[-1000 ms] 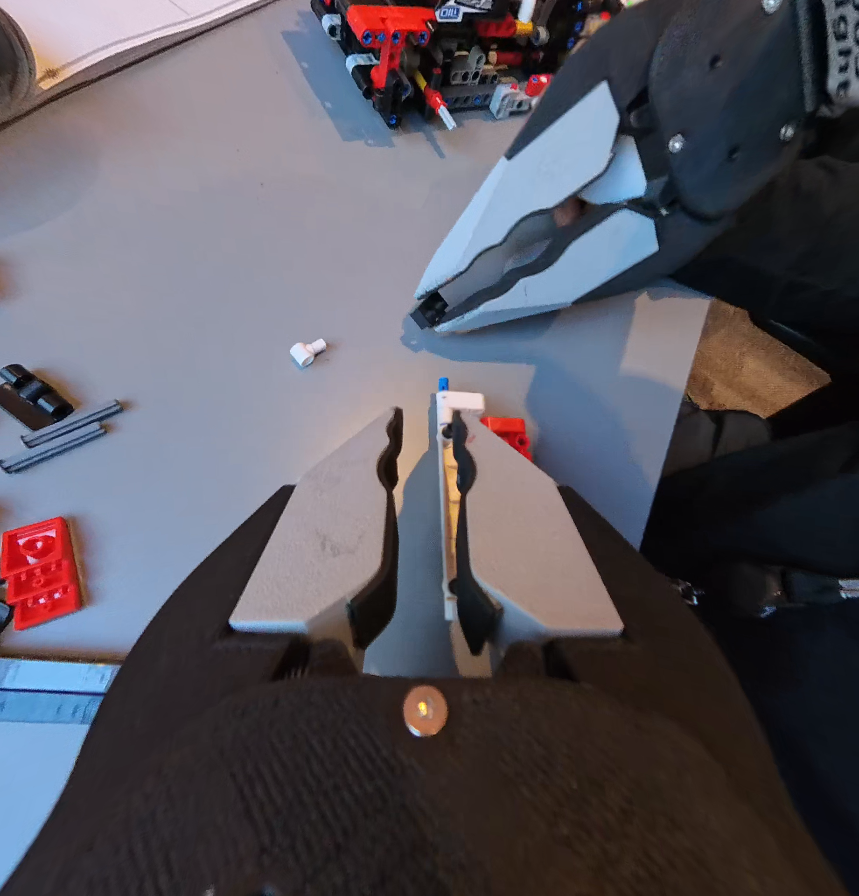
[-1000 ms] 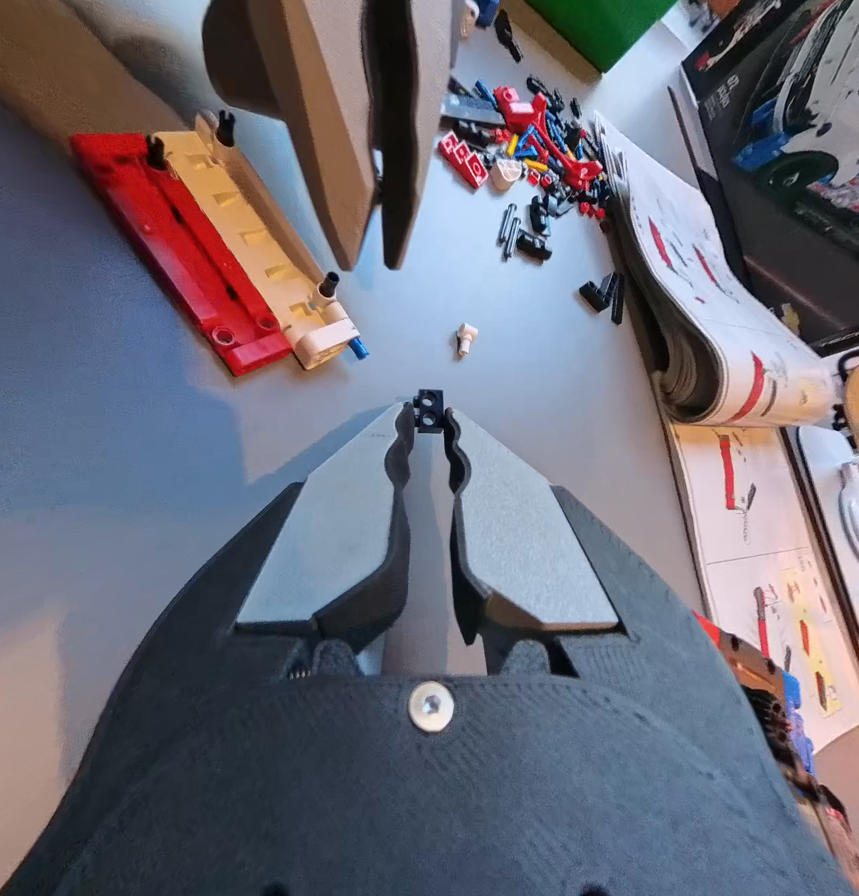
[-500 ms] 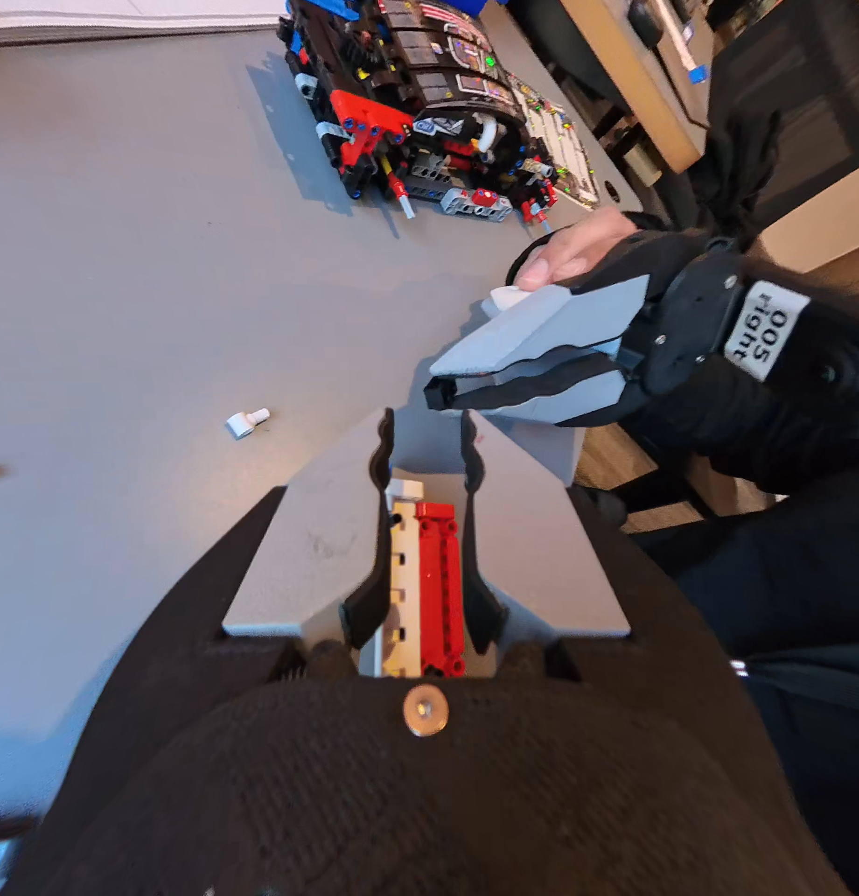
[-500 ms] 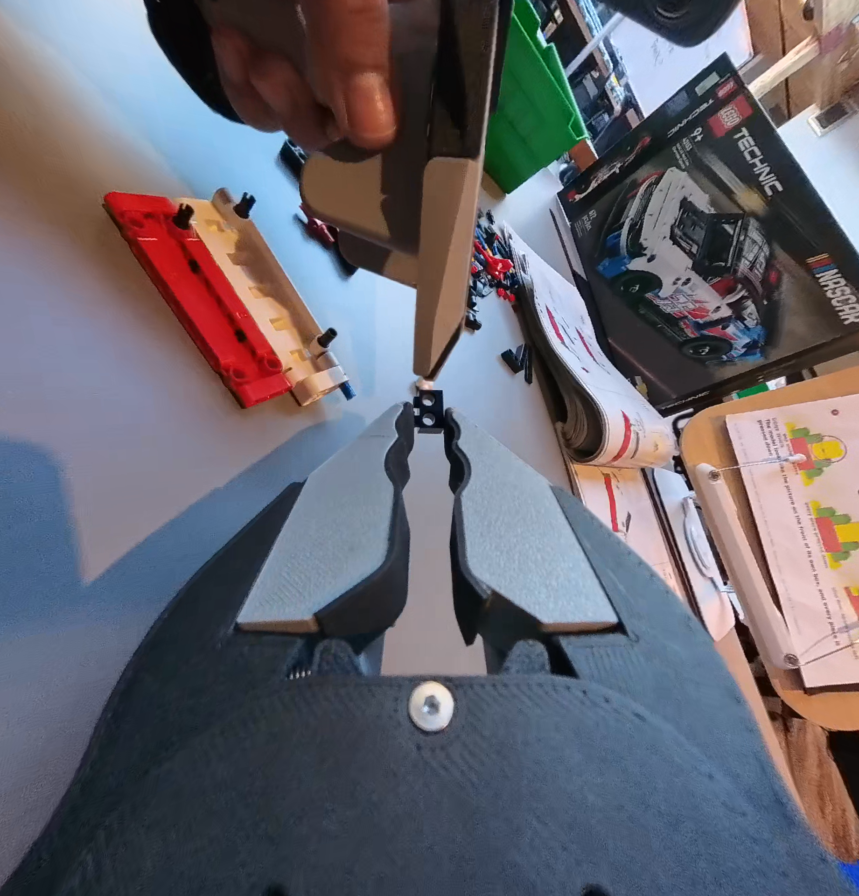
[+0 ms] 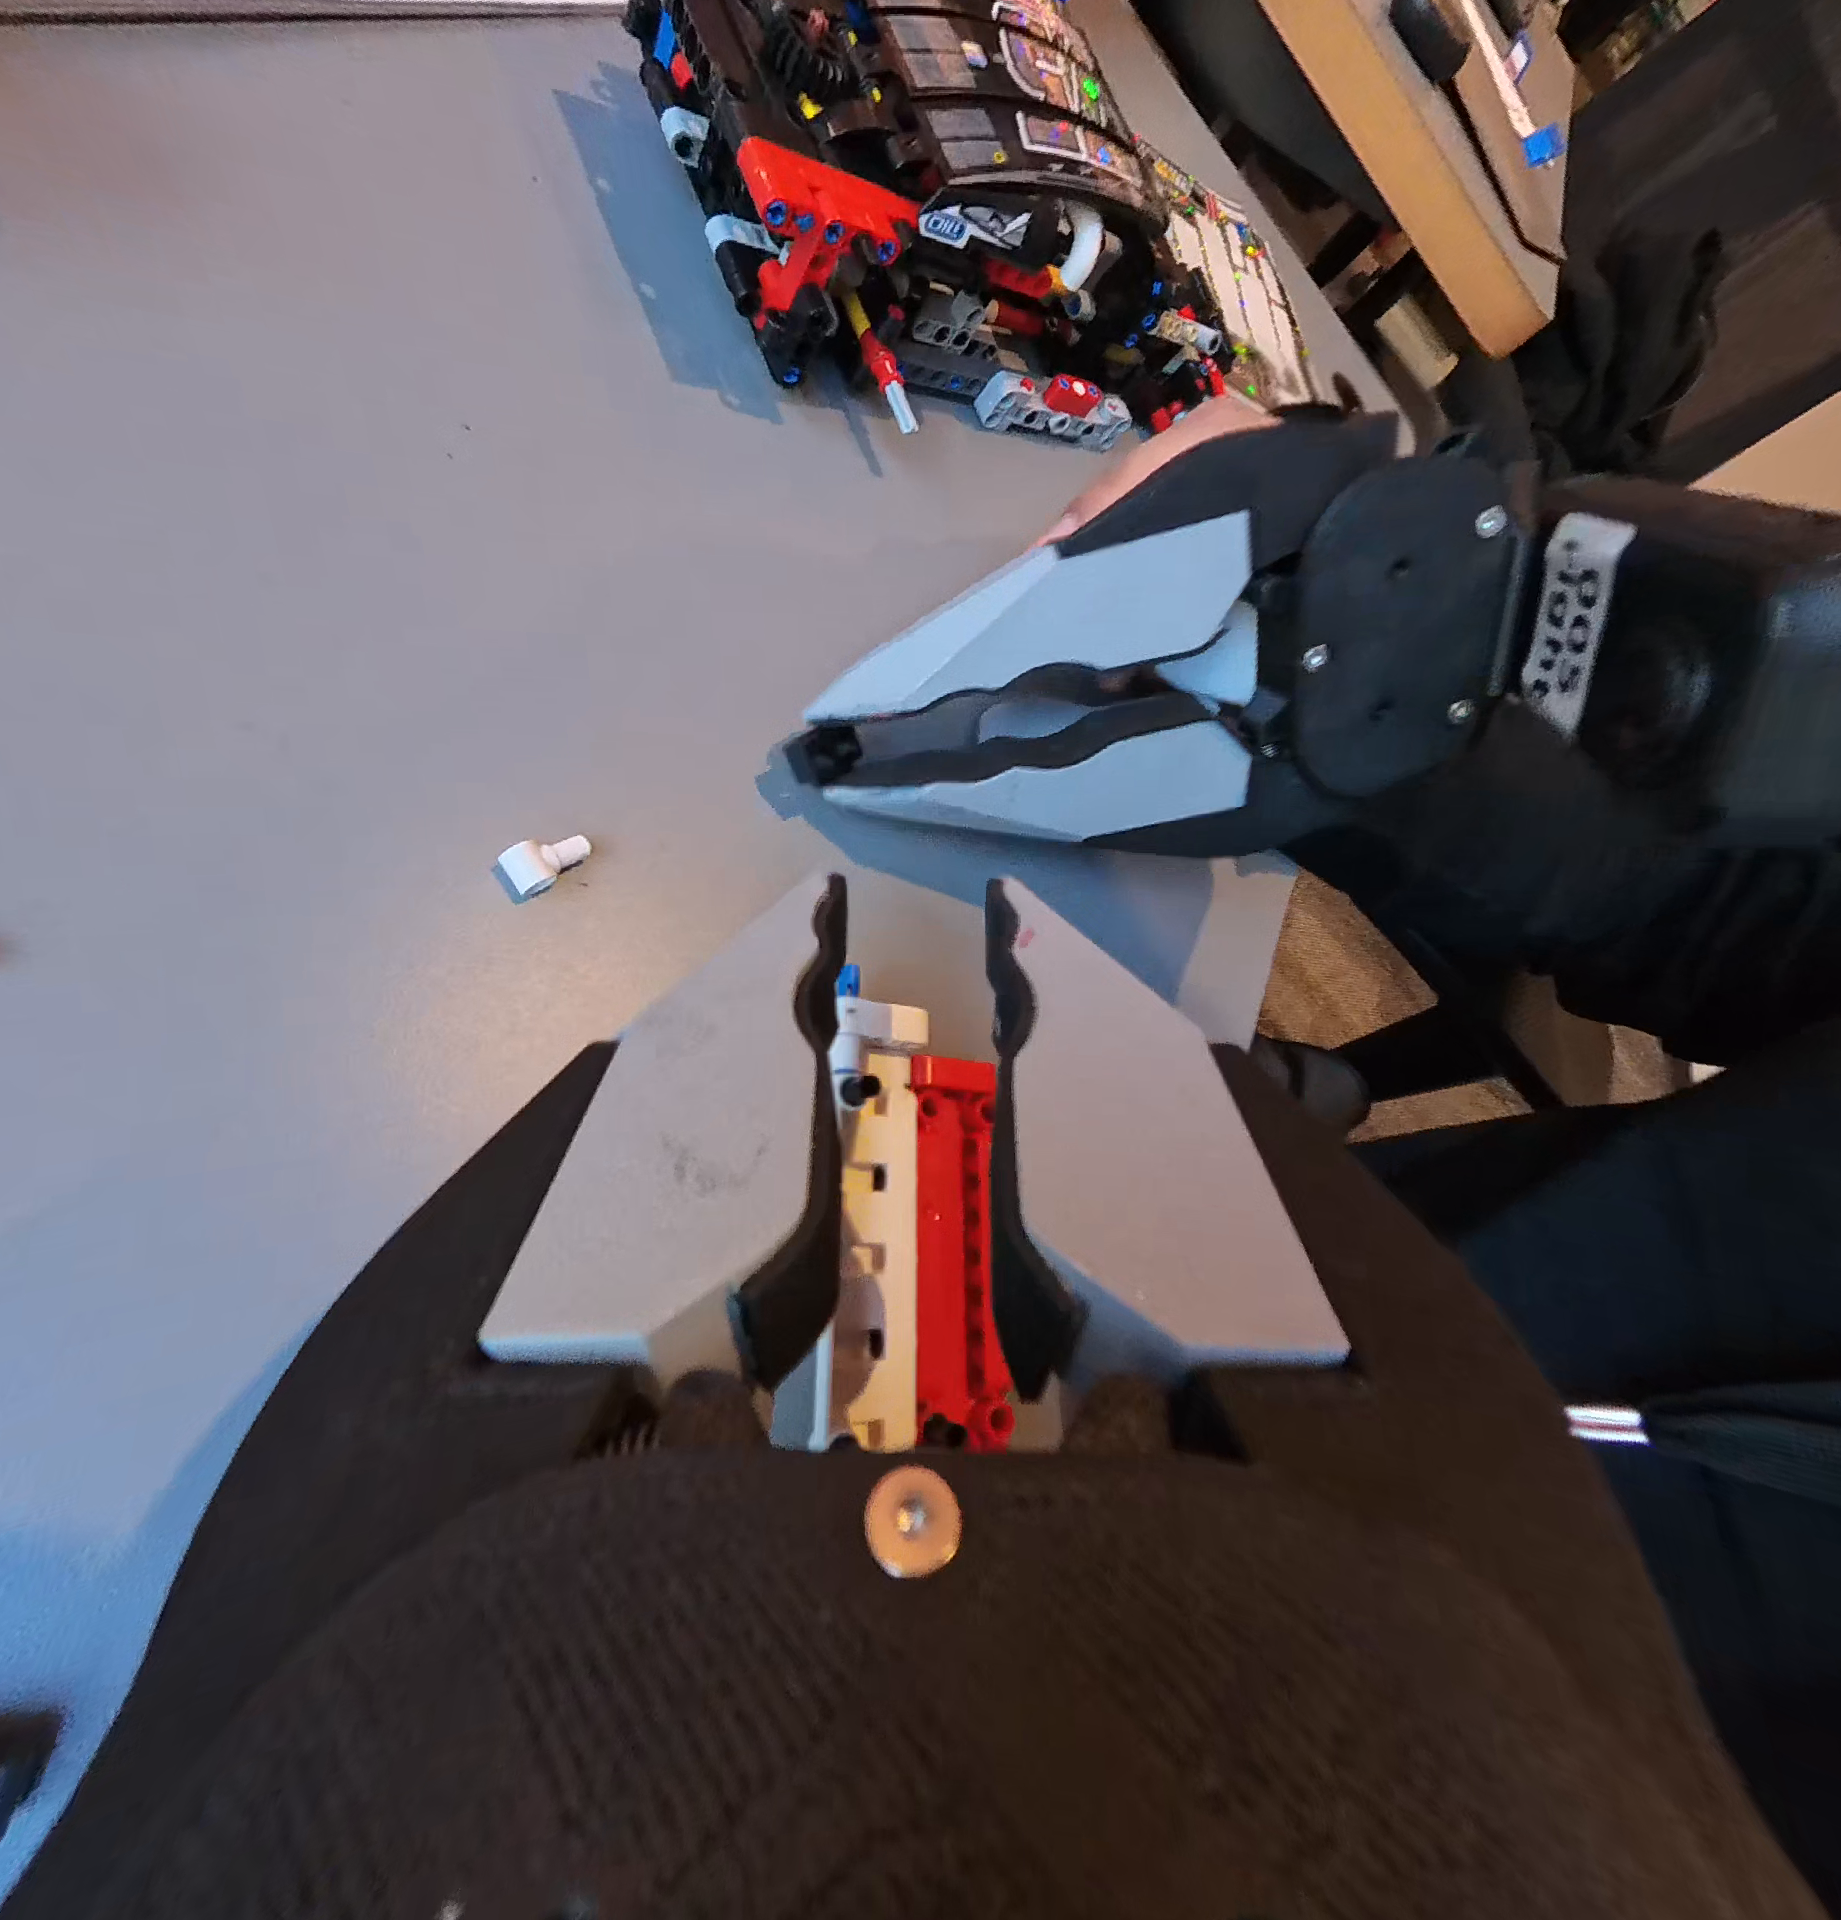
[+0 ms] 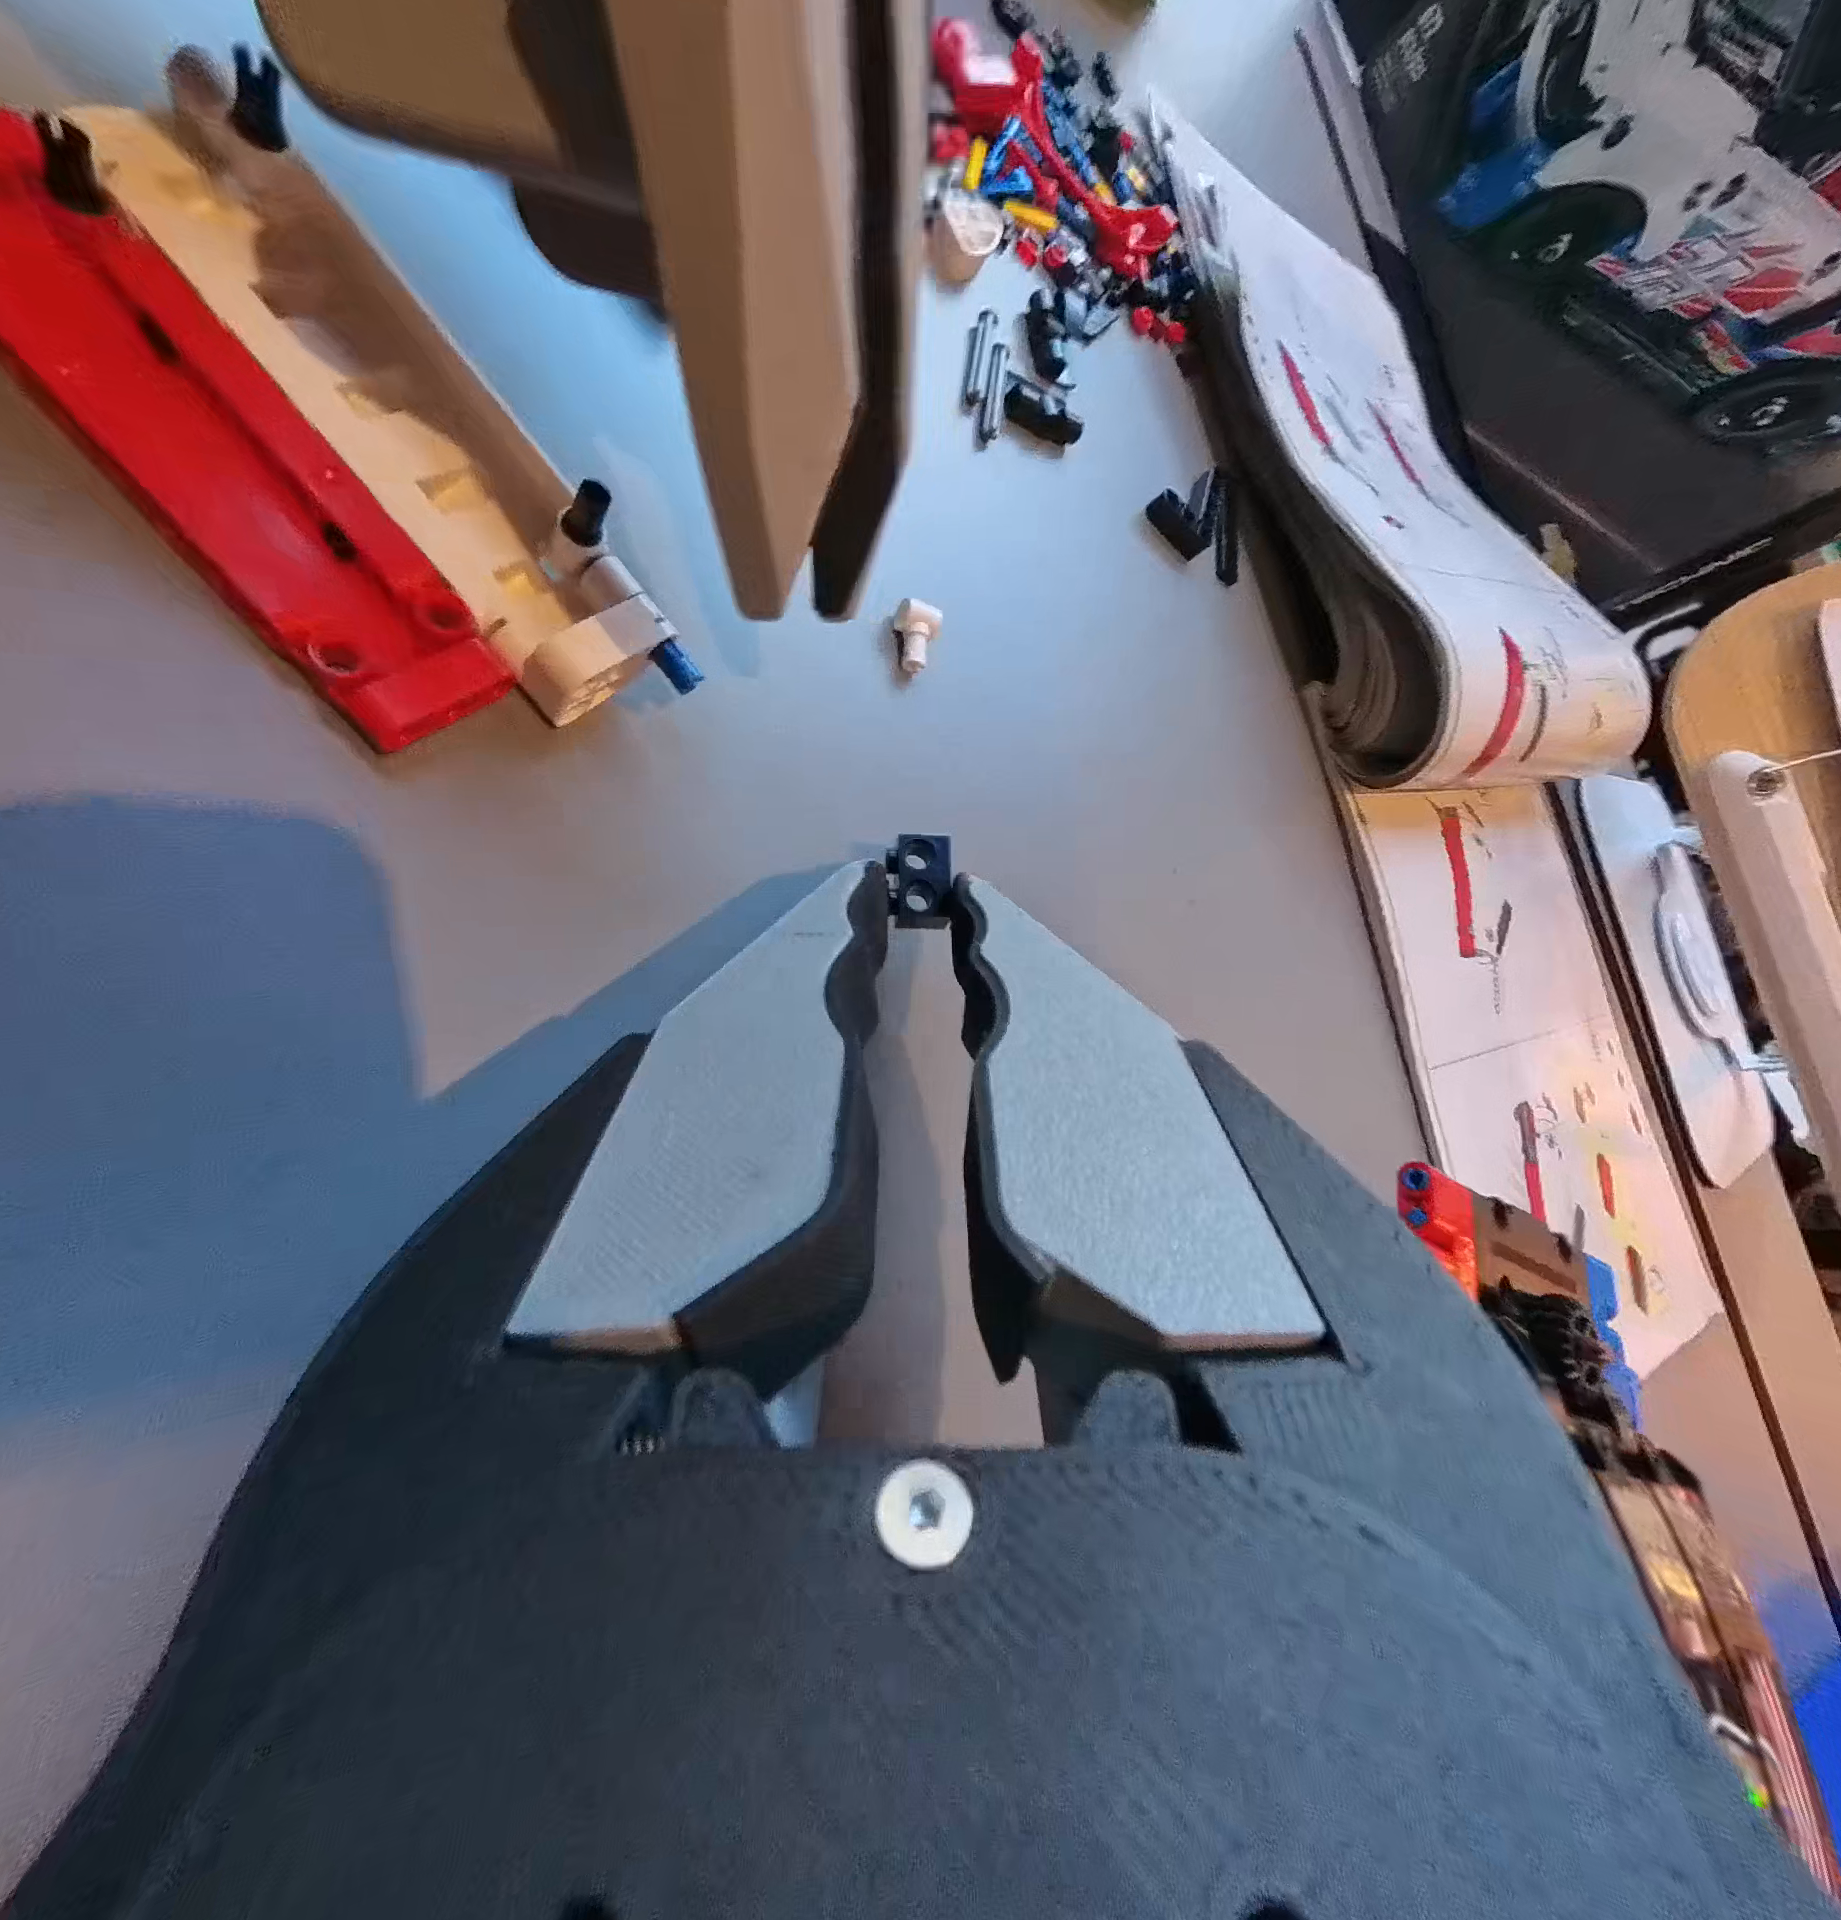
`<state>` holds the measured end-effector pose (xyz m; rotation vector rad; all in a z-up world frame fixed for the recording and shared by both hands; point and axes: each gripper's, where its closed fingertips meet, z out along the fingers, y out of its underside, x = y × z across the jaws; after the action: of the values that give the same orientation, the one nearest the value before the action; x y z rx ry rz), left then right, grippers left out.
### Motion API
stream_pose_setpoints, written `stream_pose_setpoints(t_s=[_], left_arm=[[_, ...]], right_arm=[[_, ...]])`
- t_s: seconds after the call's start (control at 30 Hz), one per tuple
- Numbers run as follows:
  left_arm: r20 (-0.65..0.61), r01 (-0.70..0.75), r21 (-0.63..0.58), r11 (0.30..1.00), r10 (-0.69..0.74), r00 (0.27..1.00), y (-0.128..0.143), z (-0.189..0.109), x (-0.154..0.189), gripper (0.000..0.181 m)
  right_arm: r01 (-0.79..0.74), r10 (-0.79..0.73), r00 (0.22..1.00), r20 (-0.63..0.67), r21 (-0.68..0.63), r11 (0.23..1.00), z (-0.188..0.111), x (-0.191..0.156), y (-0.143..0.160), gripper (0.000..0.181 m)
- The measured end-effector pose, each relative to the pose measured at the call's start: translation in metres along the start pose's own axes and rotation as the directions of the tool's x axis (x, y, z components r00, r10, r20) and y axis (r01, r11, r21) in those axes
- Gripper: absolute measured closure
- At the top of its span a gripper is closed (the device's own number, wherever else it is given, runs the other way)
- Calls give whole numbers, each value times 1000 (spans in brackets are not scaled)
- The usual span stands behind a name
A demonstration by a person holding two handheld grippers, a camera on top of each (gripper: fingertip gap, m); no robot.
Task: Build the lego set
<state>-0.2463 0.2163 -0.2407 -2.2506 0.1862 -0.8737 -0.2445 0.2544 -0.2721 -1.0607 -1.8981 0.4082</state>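
Note:
A red-and-white panel assembly [image 5: 921,1195] lies flat on the grey table; in the right wrist view it is at the upper left [image 6: 272,447]. My left gripper [image 5: 913,894] is open and empty and hovers over the panel, which shows between its fingers. It hangs at the top of the right wrist view [image 6: 791,603]. My right gripper [image 6: 916,883] is shut on a small black two-hole piece [image 6: 923,857] at its fingertips. In the left wrist view it [image 5: 807,753] is just beyond the panel's far end, pointing left.
A small white connector [image 5: 542,864] lies loose on the table [image 5: 272,520]. The partly built car [image 5: 947,260] stands behind. In the right wrist view there is a pile of loose parts [image 6: 1061,208], an open instruction booklet [image 6: 1363,468] and the set's box [image 6: 1674,208]. One gripper's finger ends stand about 5 cm off the other's.
My left gripper has swung over the panel and its fingers have spread wider. My right gripper has kept the black piece and shifted a little beside the left one.

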Motion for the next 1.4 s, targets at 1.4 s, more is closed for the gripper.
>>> stream_pose_setpoints(t_s=[1.4], left_arm=[[-193,-642,74,763,642,742,0,-7,48,176]], right_arm=[[-243,62,929,364,475,846,-56,-23,-66,168]])
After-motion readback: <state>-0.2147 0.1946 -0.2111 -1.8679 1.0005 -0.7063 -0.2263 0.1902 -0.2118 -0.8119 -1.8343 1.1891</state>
